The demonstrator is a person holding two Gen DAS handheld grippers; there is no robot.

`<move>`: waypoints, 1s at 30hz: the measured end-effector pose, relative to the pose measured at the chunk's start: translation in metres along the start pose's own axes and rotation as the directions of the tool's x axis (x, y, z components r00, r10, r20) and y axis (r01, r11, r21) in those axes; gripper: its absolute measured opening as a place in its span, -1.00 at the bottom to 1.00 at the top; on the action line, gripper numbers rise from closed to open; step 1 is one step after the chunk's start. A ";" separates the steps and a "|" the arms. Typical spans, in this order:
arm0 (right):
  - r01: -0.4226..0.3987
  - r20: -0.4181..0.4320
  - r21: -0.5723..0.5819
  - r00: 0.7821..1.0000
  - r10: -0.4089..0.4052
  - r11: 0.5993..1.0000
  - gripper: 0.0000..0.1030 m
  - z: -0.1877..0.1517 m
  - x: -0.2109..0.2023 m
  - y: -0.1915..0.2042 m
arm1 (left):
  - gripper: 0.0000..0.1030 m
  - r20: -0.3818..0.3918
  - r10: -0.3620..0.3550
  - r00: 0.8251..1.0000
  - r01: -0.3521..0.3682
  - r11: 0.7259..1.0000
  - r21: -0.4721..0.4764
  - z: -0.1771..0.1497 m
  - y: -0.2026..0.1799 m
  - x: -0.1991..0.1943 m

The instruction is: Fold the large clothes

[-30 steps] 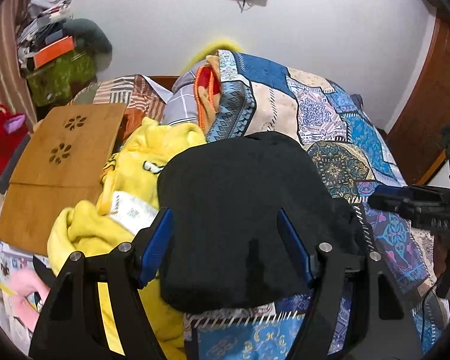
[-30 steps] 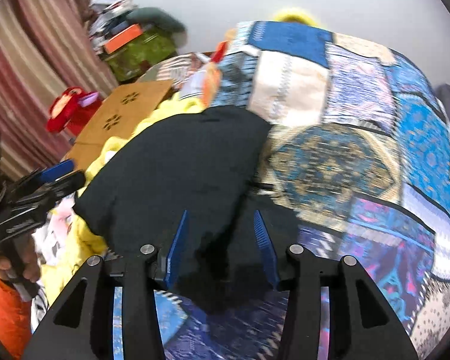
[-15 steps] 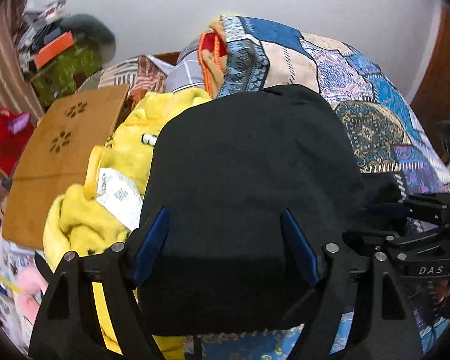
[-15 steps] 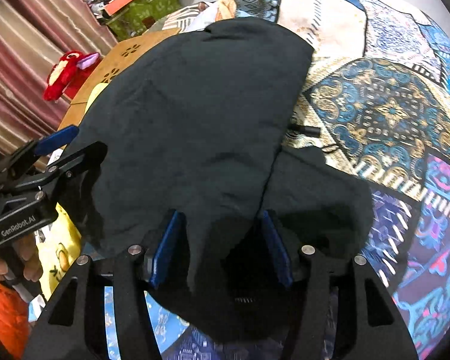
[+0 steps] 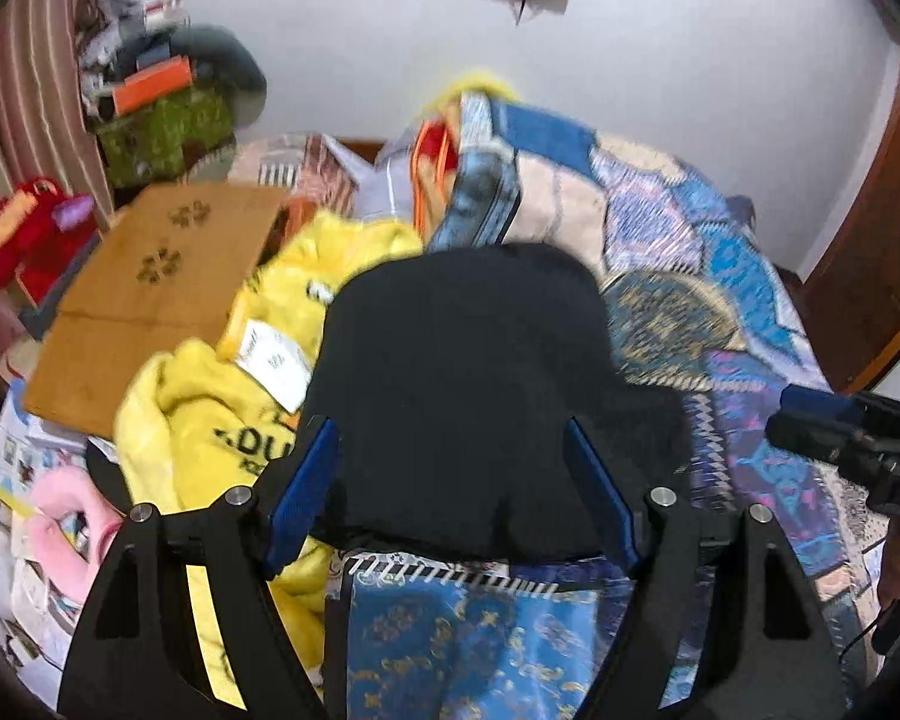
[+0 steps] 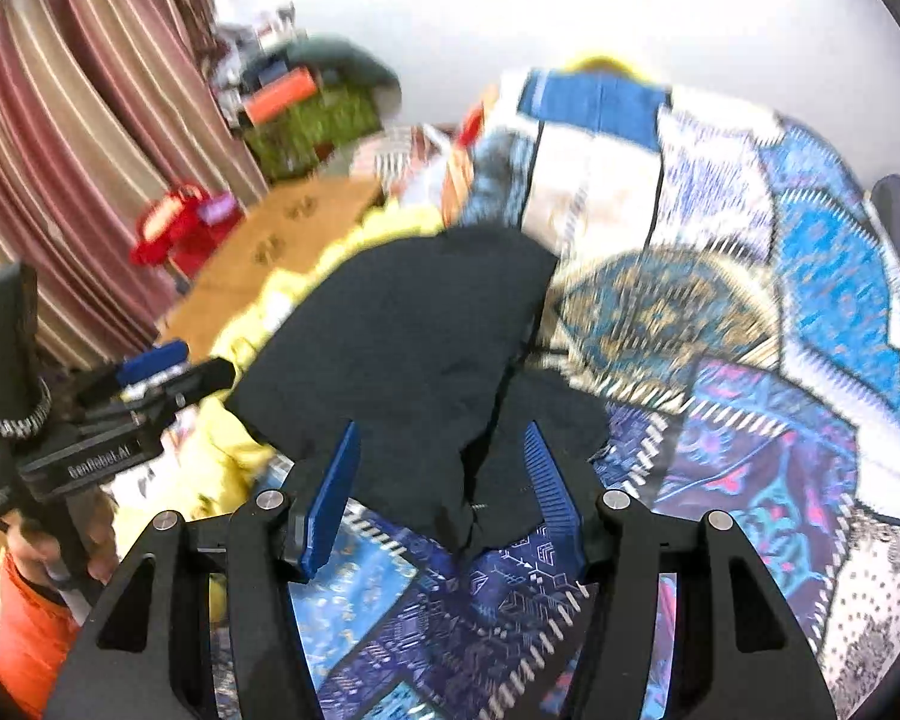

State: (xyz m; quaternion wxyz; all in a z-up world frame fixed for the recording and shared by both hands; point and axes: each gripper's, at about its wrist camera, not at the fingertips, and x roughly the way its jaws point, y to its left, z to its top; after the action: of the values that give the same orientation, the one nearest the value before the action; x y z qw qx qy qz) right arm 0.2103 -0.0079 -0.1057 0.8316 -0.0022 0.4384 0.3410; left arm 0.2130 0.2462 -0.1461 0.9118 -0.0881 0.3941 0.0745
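A folded black garment [image 5: 468, 384] lies on the patchwork bedspread [image 5: 696, 276], partly over a yellow garment [image 5: 222, 414]. My left gripper [image 5: 450, 480] is open and empty, above the black garment's near edge. My right gripper [image 6: 444, 480] is open and empty too, over the near right part of the black garment [image 6: 414, 348], where a smaller fold sticks out to the right. The right gripper shows at the right edge of the left wrist view [image 5: 840, 438]; the left gripper shows at the left of the right wrist view [image 6: 132, 396].
A brown cardboard sheet [image 5: 150, 294] lies left of the yellow garment. A red plush toy [image 5: 24, 234] and stacked boxes [image 5: 162, 120] stand by the striped curtain [image 6: 78, 138]. Folded bedding [image 5: 468, 180] is piled at the bed's head. A wooden door [image 5: 876, 252] is at the right.
Both grippers have pulled back and up from the black garment, which now looks smaller and farther. Both stay open; the garment lies where it was.
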 end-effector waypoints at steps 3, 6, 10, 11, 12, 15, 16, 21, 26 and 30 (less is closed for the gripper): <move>0.001 0.108 -0.023 0.994 0.002 1.000 0.03 0.003 -0.043 0.011 | 0.48 0.073 -0.012 0.997 0.012 1.000 0.005 0.004 -0.010 -0.040; -0.006 0.202 -0.036 0.979 0.013 0.999 0.03 0.001 -0.080 0.023 | 0.48 0.162 -0.017 0.987 0.014 1.000 0.022 0.005 -0.023 -0.086; -0.021 0.313 -0.067 0.949 0.041 0.998 0.03 -0.004 -0.126 0.039 | 0.48 0.287 -0.051 0.957 0.041 0.998 0.042 0.003 -0.039 -0.148; -0.021 0.341 -0.074 0.939 0.045 0.997 0.03 -0.006 -0.137 0.043 | 0.48 0.310 -0.059 0.949 0.047 0.998 0.045 0.001 -0.042 -0.160; -0.021 0.369 -0.080 0.928 0.049 0.997 0.03 -0.009 -0.147 0.046 | 0.48 0.351 -0.071 0.934 0.058 0.997 0.047 -0.001 -0.047 -0.180; -0.014 0.447 -0.099 0.893 0.057 0.995 0.03 -0.019 -0.176 0.056 | 0.48 0.437 -0.088 0.895 0.071 0.996 0.055 -0.010 -0.057 -0.221; -0.012 0.471 -0.104 0.880 0.059 0.994 0.03 -0.022 -0.185 0.059 | 0.48 0.462 -0.089 0.883 0.069 0.996 0.059 -0.014 -0.061 -0.233; -0.002 0.560 -0.126 0.825 0.072 0.992 0.03 -0.040 -0.216 0.073 | 0.48 0.559 -0.071 0.826 0.028 0.996 0.086 -0.036 -0.080 -0.278; 0.023 0.617 -0.126 0.785 0.060 0.992 0.18 -0.057 -0.230 0.084 | 0.56 0.621 -0.034 0.783 -0.035 0.994 0.099 -0.061 -0.098 -0.303; 0.050 0.625 -0.108 0.780 0.029 0.993 0.34 -0.065 -0.231 0.086 | 0.73 0.623 -0.031 0.782 -0.032 0.996 0.089 -0.076 -0.103 -0.307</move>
State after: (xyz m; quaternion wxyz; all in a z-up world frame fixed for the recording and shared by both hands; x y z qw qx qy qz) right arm 0.0260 -0.0921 0.0485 0.9301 0.0592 0.1167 0.3432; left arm -0.0277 0.1095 0.0382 0.9939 -0.0153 0.0738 0.0810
